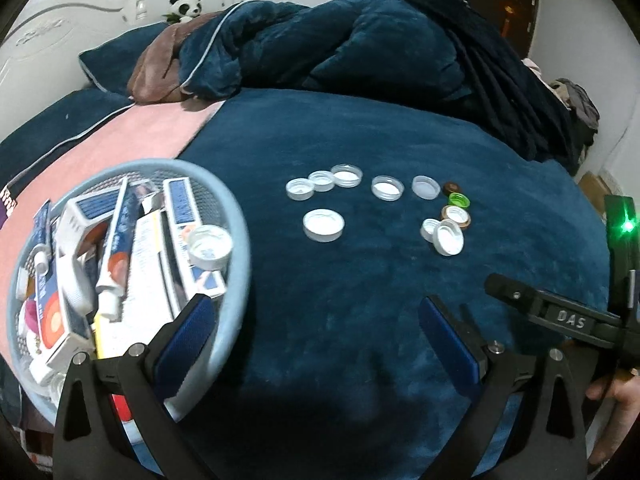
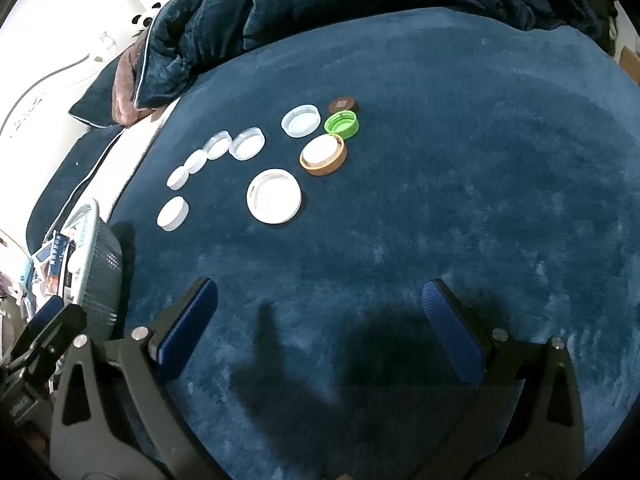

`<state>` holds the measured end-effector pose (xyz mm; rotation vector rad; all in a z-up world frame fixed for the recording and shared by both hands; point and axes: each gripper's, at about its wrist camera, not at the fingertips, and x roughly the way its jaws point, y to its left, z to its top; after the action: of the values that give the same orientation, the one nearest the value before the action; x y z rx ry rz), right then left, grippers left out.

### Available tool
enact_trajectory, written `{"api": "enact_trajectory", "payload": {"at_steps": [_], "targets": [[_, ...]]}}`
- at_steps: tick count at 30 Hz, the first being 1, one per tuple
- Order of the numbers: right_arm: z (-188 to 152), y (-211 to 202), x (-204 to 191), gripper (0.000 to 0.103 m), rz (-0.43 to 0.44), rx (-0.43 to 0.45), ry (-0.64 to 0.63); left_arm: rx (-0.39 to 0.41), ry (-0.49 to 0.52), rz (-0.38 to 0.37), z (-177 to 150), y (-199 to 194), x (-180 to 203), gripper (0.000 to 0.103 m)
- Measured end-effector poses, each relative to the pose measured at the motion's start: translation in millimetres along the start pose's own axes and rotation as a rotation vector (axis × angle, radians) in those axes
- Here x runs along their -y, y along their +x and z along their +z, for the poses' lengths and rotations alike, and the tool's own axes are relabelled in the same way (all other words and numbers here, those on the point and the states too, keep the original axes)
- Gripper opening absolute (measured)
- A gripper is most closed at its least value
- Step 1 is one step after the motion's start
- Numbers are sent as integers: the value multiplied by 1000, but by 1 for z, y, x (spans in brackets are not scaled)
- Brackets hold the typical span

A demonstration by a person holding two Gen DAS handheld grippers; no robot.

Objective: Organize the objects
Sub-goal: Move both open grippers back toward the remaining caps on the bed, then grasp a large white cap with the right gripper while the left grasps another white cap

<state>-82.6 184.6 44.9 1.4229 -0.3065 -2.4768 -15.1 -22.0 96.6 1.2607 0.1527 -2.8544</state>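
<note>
1. Blue plush blanket covers a bed and carries everything; a rumpled duvet is heaped along its far edge, and a toy panda sits by the headboard.
2. At the blanket's left edge stands a pale blue mesh basket, crowded with toothpaste tubes and boxes, with one white cap lying on top near its right rim.
3. Loose caps lie open side up in the middle of the blanket.
4. Far row, left to right: three clear caps touching one another, then a clear cap and another, each apart.
5. Right of that row, a brown cap, a green cap and a tan-rimmed cap run toward the near edge, each touching the next.
6. A large white cap sits just nearer than the tan-rimmed one; in the left view it overlaps a smaller white cap.
7. One white cap lies alone, between the basket and the tan-rimmed cap.
8. Left gripper hovers near the blanket's near edge with its fingers spread wide and nothing between them, the left finger over the basket's rim.
9. Right gripper is likewise spread wide and empty, above bare blanket, well short of the caps.
</note>
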Motion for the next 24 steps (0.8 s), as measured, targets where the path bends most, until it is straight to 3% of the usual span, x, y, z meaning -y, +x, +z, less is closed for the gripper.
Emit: {"api": "enact_trajectory", "payload": {"at_steps": [11,20,21,22,23,24], "targets": [[32,25,-11,103,-25,6,-68,-4,21,-37,5,16,19,102],[46,54,-24,101,6,-13,-132,-6,70,-28,6,29,35,102],[45,57,-25,92,12,-20,-140,-6,77,-25,6,30,37,102],[44,59,-26,74,13,-29,-153,-6,81,-26,6,31,39,102],[43,60,-26,63,10,-32,-163,-7,83,-32,6,32,42,102],[42,59,-26,40,4,-29,-174,-9,82,-41,6,33,44,102]]}}
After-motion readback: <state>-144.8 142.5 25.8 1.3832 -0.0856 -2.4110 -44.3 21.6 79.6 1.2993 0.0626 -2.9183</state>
